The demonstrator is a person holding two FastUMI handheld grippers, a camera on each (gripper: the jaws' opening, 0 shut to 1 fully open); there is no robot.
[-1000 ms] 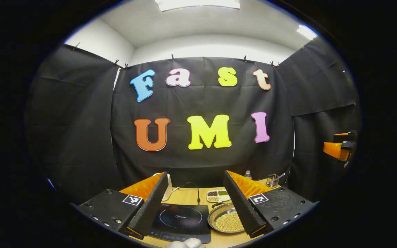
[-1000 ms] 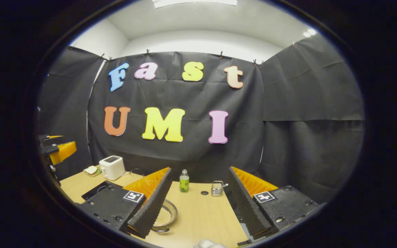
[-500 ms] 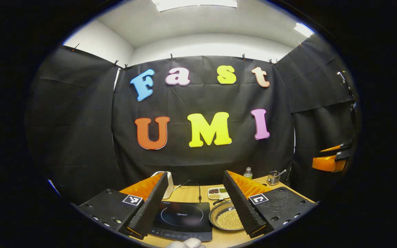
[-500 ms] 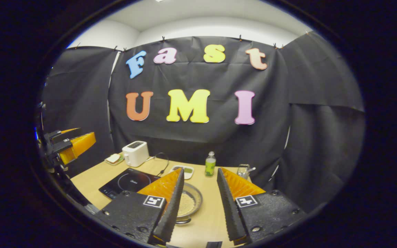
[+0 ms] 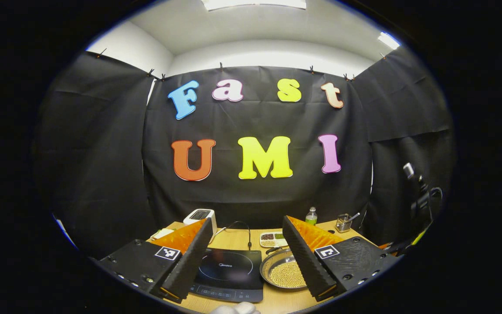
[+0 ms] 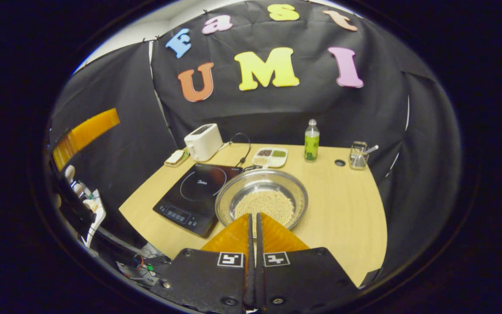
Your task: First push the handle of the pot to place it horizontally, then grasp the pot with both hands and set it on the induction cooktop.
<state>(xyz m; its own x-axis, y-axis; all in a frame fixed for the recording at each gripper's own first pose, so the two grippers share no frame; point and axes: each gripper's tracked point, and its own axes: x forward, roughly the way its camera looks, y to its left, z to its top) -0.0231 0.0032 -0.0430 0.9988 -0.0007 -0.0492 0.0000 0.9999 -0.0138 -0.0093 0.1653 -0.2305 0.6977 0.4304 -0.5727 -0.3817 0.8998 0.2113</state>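
Right gripper view: the right gripper (image 6: 253, 220) has its fingers pressed together with nothing between them, and it hangs above the near rim of the pot (image 6: 261, 198), a shallow metal pan with pale beads in its bottom. The pot stands on the counter (image 6: 347, 209), just beside the induction cooktop (image 6: 196, 192) and to the right of it. Its dark handle (image 6: 250, 167) pokes out at the far rim, towards a small divided dish (image 6: 269, 157). Behind the cooktop stands a white toaster (image 6: 203, 141); farther from the cooktop, past the pot, are a green bottle (image 6: 311, 141) and a small glass holder (image 6: 358, 155).

Left gripper view: the left gripper (image 5: 249, 257) is spread wide, holding nothing, well above the counter. Between its fingers lie the cooktop (image 5: 229, 272) and, to the right of it, the pot (image 5: 282, 274). A white-gloved hand (image 5: 235, 308) shows at the bottom edge, nearer than the cooktop.
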